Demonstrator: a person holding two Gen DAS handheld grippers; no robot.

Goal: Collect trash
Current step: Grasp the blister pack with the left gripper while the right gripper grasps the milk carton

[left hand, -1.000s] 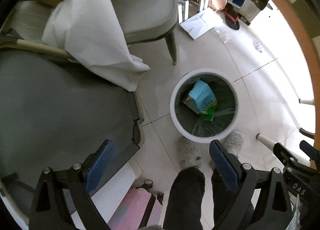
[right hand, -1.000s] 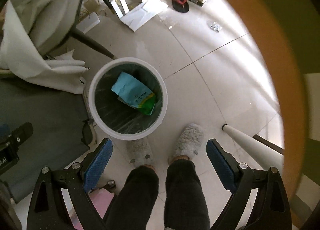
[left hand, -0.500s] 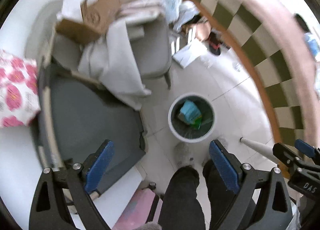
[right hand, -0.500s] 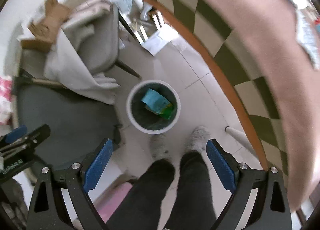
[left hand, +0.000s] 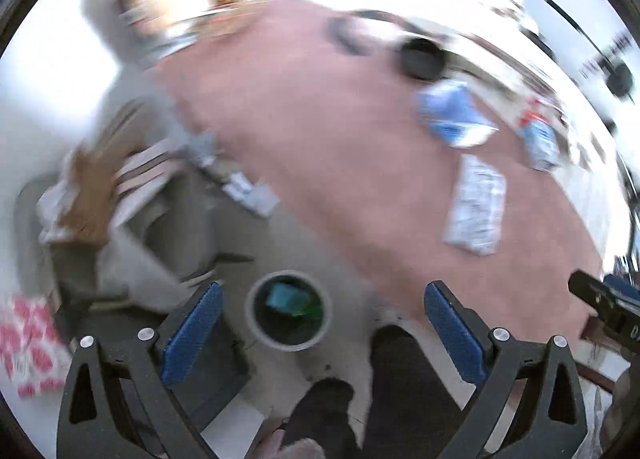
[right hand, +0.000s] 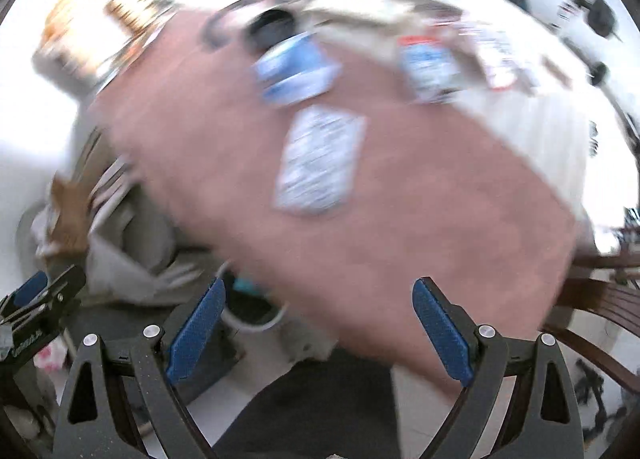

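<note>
Both cameras have swung upward since the earlier frames, so the white trash bin (left hand: 289, 315) that filled the middle of each view now sits low, and the pinkish tabletop (left hand: 320, 131) fills most of both blurred pictures.

Left gripper (left hand: 322, 333) hangs above the bin with its blue-padded jaws spread wide and nothing between them. Right gripper (right hand: 318, 333) is likewise wide apart and empty; its left pad covers part of the bin (right hand: 250, 309), and the table edge hides the bin's far side.

Inside the bin lie a light-blue packet (left hand: 282, 296) and a bit of green. On the table, beyond the bin, rest a white printed wrapper (right hand: 320, 159), a blue-and-white packet (right hand: 296, 69) and another packet (right hand: 430, 69) further right, all smeared by motion. A round black object (left hand: 420, 59) sits at the table's far side.

Left of the bin stands a grey chair (left hand: 184, 215) draped with pale cloth and cardboard. Below the bin, the person's dark trouser legs (left hand: 400, 387) stand on pale floor tiles.
</note>
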